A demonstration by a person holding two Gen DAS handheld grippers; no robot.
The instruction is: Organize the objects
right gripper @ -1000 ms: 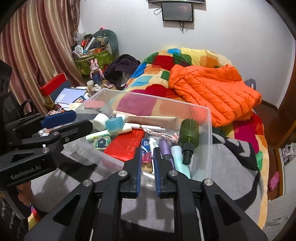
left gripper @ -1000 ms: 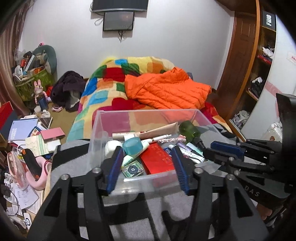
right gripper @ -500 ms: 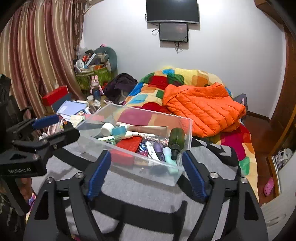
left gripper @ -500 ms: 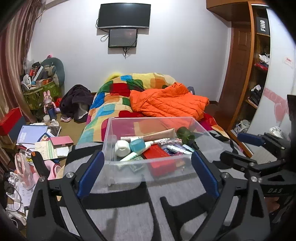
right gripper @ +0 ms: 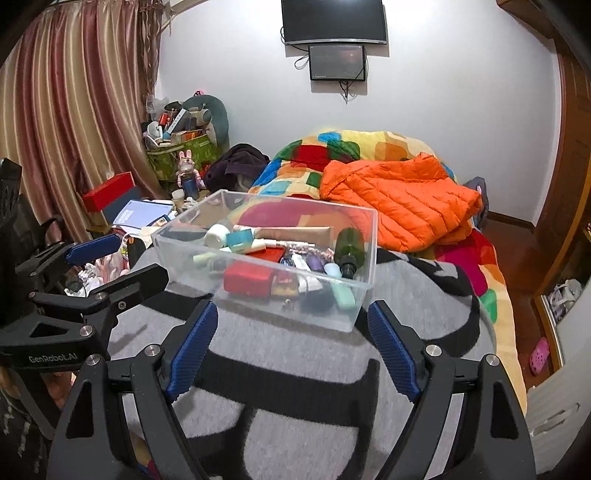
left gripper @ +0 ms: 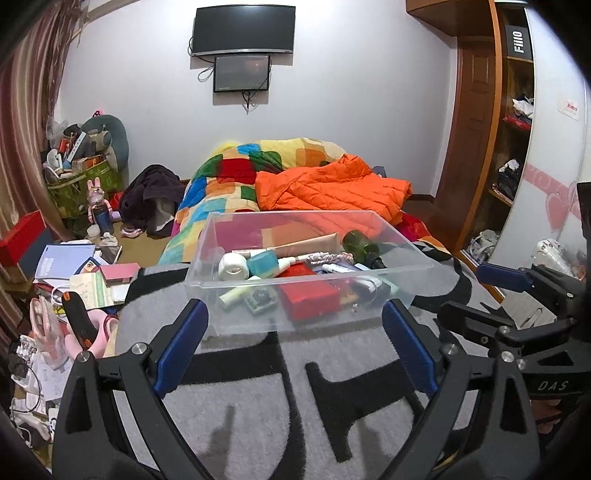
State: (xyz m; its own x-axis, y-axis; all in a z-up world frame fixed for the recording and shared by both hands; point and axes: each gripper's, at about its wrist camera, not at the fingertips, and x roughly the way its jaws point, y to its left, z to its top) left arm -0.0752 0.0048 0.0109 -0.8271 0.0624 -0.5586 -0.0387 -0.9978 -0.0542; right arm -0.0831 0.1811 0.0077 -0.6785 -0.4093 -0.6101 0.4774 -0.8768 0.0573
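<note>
A clear plastic box [left gripper: 306,291] sits on a grey blanket with black markings [left gripper: 258,406] spread over the foot of the bed, directly ahead of both claws. The left claw [left gripper: 293,347] is spread wide and holds nothing; its blue-padded fingers [left gripper: 181,343] stand just short of the box's near wall, one toward each front corner. The right claw [right gripper: 291,345] is likewise wide open and empty, its fingers [right gripper: 393,350] close to the box's near side without touching it. Inside the box lie a dark green bottle [right gripper: 349,251] on its side at the right, a white roll [left gripper: 232,266], a teal-capped tube [left gripper: 263,263], a red flat packet [left gripper: 306,291] and a long beige tube [left gripper: 303,246] along the far wall; several smaller tubes are piled between these, though the plastic wall blurs them too much to identify individually. Beyond the box, an orange padded jacket [left gripper: 332,188] rests on a multicoloured quilt [left gripper: 229,177]. To the left of the bed, books, papers and a red box [right gripper: 109,190] are scattered across the floor. A television [left gripper: 243,29] is mounted on the far wall.
</note>
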